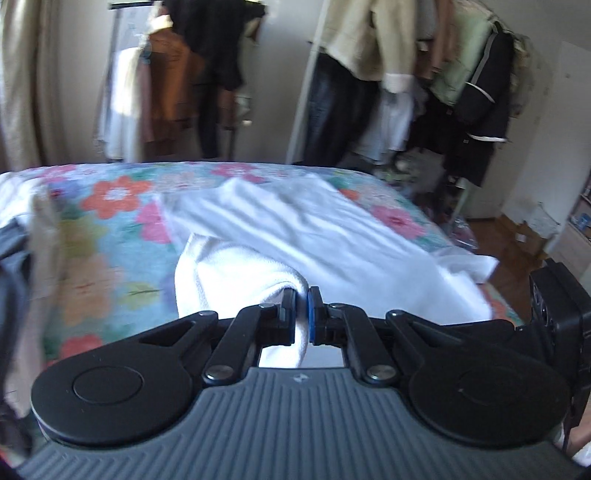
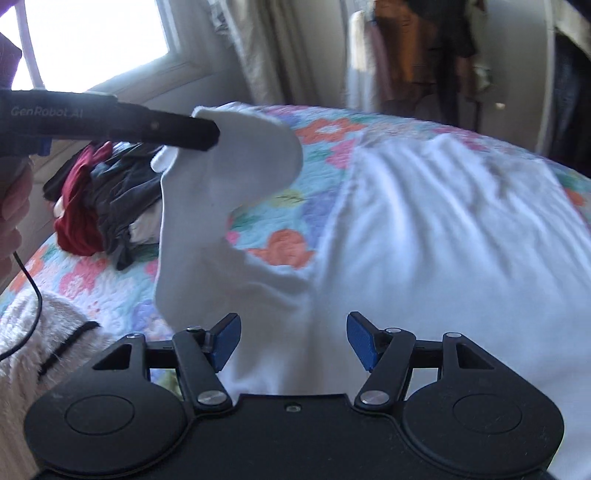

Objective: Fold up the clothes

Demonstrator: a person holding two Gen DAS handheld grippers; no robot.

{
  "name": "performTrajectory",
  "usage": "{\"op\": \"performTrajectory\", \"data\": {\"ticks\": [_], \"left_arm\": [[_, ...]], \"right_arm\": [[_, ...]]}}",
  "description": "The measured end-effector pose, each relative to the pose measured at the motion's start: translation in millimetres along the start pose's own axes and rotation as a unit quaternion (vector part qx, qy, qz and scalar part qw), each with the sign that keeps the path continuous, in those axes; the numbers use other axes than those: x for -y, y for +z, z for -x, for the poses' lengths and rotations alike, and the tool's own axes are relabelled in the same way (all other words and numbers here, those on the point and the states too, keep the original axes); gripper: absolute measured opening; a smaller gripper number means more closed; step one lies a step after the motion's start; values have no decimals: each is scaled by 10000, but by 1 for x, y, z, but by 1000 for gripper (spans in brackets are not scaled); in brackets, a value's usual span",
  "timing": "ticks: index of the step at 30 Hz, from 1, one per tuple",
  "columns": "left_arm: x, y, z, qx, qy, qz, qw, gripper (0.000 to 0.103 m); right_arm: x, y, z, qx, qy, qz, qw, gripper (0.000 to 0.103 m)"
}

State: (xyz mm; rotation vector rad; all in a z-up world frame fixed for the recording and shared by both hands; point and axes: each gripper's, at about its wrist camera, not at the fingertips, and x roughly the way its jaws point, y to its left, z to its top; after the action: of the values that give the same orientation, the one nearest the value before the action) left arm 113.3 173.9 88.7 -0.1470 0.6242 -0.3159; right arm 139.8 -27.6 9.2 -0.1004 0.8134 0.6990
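A white garment [image 1: 295, 229] lies spread on a floral bedspread [image 1: 110, 206]. My left gripper [image 1: 301, 314] is shut on a corner of this white garment and holds it lifted above the bed. In the right wrist view the left gripper [image 2: 207, 134] comes in from the left with the lifted white flap [image 2: 207, 206] hanging from it. My right gripper [image 2: 293, 341] is open and empty, just above the near part of the white garment [image 2: 424, 240].
A heap of red and dark clothes [image 2: 96, 199] lies on the bed's left side. A cream fuzzy blanket [image 2: 26, 332] is at the near left. Clothes racks [image 1: 406, 74] with hanging garments stand beyond the bed. A window [image 2: 92, 33] is at the far left.
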Motion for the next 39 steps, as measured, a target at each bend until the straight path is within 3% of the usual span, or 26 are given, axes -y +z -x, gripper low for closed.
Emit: {"op": "performTrajectory", "data": {"ticks": [5, 8, 12, 16, 21, 26, 29, 30, 31, 33, 36, 39], "left_arm": [[64, 6, -43, 111, -790, 71, 9968, 6], [96, 2, -67, 230, -1089, -312, 9933, 6], [107, -13, -116, -255, -1517, 173, 9879, 6], [110, -38, -152, -651, -1564, 216, 9853, 6], [100, -48, -154, -592, -1563, 476, 9848, 6], [95, -51, -157, -614, -1609, 539, 9836, 6], [94, -53, -154, -649, -1679, 566, 9820, 5], [94, -53, -151, -704, -1656, 526, 9823, 5], [94, -53, -145, -754, -1581, 395, 9837, 6], [92, -56, -133, -810, -1409, 113, 9866, 7], [84, -67, -119, -957, -858, -234, 9914, 7], [59, -84, -118, -1241, -476, 61, 9911, 7]], "right_arm": [[59, -12, 40, 250, -21, -530, 9983, 69], [90, -18, 55, 423, 91, -988, 9942, 74], [118, -30, 53, 399, 15, -1261, 9912, 75], [138, -43, 32, 294, -88, -1523, 9879, 74], [140, -48, 20, 223, -186, -1342, 9905, 75], [142, -47, 9, 170, -133, -1548, 9877, 74], [141, -47, 8, 267, -721, -1575, 9845, 59], [141, -47, 9, 272, -813, -1550, 9842, 24], [142, -47, 9, 270, -873, -1535, 9839, 8], [145, -48, 16, 437, -914, -1549, 9827, 8], [151, -49, 28, 751, -1116, -1522, 9792, 7], [159, -42, 39, 926, -1578, -1247, 9752, 7]]}}
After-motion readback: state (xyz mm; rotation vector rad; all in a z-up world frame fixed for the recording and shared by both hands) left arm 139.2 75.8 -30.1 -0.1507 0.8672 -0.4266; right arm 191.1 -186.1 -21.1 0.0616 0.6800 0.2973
